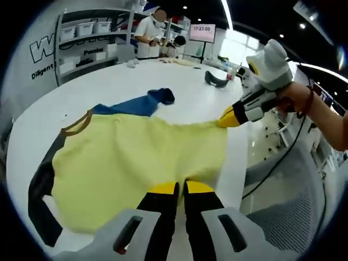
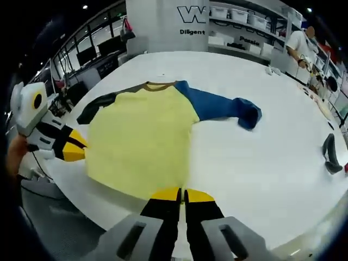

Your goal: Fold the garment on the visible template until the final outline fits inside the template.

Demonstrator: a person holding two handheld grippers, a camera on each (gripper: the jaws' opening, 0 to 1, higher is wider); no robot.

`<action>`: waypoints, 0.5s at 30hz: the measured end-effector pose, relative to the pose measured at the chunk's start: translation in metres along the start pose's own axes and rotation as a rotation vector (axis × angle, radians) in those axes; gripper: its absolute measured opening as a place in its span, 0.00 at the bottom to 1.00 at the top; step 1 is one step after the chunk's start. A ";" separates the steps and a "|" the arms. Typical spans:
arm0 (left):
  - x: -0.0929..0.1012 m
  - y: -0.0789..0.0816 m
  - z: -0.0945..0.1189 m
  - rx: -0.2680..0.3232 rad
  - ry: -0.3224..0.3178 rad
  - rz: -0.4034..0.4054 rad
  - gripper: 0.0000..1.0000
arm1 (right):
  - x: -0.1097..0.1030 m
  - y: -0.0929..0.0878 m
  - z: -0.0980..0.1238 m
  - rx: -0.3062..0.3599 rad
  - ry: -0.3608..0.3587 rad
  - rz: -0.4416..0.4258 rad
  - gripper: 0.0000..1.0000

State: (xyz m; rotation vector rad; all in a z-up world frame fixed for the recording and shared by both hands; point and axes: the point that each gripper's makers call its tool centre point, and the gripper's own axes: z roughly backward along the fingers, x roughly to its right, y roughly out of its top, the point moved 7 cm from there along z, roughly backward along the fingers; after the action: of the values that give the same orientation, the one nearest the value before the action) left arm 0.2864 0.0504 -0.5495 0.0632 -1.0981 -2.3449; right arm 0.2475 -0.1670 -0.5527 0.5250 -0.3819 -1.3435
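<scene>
A yellow shirt [image 1: 136,168] lies flat on the white table [image 1: 109,81], with a blue sleeve [image 1: 142,104], a black sleeve [image 1: 41,187] and a brown collar [image 1: 76,124]. My left gripper [image 1: 181,187] is shut on the near hem. My right gripper [image 1: 227,117] pinches the hem's other corner at the table's edge, held by a hand. In the right gripper view the shirt [image 2: 141,133] spreads away from my right gripper [image 2: 182,194], which is shut on the hem. The left gripper [image 2: 76,148] grips the left corner, and the blue sleeve [image 2: 223,107] trails right.
A small black object [image 1: 216,80] [image 2: 330,155] lies farther along the table. People [image 1: 152,32] stand at the far end by shelving [image 1: 87,32]. The table's edge [image 2: 81,198] runs just under both grippers, with grey floor and a cable [image 1: 272,168] beyond.
</scene>
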 end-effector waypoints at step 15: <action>0.012 -0.031 -0.027 -0.085 -0.025 0.047 0.05 | 0.003 -0.042 -0.027 -0.143 -0.023 0.056 0.00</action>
State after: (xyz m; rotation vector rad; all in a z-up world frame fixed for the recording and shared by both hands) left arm 0.2690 0.0413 -0.5878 -0.0225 -0.9997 -2.3529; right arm 0.2291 -0.1723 -0.5988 0.3773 -0.3143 -1.3127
